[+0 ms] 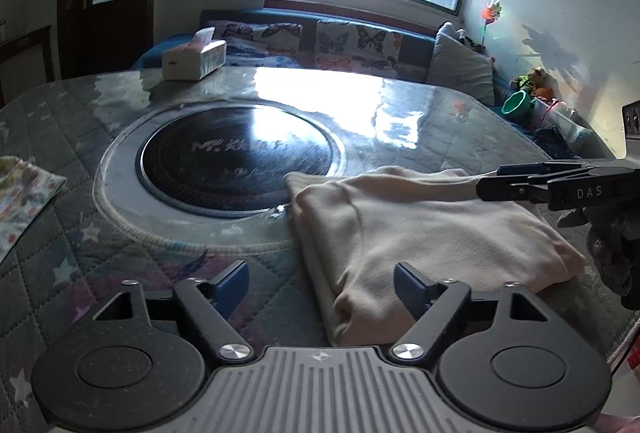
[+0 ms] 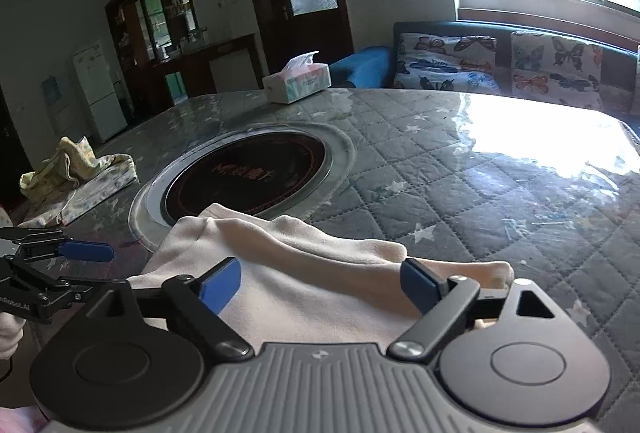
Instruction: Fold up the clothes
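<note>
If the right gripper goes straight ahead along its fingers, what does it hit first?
Probably the cream garment: the right gripper is open just above it, pointing over its bunched far edge. Passing over that, next comes the round black cooktop set in the table. Height is unclear.

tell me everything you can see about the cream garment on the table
The cream garment is plain, soft knit-looking cloth, already folded into a rough rectangle of several layers, with loose rumpled folds along its far edge. It lies flat on the quilted table cover, one corner overlapping the round black cooktop. Both grippers hover open at it; neither visibly clamps it.
</note>
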`<state>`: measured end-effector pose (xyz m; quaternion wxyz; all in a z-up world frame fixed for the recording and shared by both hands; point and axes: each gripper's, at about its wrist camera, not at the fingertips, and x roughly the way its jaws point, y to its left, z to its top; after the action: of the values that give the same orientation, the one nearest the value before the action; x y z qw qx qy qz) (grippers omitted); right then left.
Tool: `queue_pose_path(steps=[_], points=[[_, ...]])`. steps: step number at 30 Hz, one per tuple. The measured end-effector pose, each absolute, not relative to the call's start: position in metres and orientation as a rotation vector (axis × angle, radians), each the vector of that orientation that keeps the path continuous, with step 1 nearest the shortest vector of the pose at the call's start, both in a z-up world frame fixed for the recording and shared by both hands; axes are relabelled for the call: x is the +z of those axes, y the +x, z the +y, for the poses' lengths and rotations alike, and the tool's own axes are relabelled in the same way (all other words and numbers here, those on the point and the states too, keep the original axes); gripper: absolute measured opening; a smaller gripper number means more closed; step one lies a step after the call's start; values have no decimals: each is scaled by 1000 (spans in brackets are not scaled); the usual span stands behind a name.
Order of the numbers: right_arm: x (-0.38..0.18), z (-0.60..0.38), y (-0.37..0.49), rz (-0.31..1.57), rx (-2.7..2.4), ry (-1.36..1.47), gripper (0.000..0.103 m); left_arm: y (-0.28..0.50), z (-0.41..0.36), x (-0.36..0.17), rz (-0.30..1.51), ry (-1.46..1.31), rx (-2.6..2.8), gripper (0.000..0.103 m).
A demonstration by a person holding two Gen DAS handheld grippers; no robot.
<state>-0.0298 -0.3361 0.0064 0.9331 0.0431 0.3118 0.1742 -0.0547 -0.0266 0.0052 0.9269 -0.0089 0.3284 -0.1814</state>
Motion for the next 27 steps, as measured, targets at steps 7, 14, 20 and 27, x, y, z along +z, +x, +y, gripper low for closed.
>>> queue_pose_path(steps=[7, 14, 20, 27], points=[[13, -337, -43, 597, 313, 97, 103, -58, -37, 14, 619, 5, -400, 102], [14, -340, -55, 582, 279, 112, 103, -58, -43, 14, 615, 8, -394, 103], [13, -343, -65, 573, 252, 126, 103, -58, -47, 15, 621, 19, -377, 103], [12, -345, -77, 564, 225, 143, 103, -60, -53, 15, 637, 35, -361, 103]])
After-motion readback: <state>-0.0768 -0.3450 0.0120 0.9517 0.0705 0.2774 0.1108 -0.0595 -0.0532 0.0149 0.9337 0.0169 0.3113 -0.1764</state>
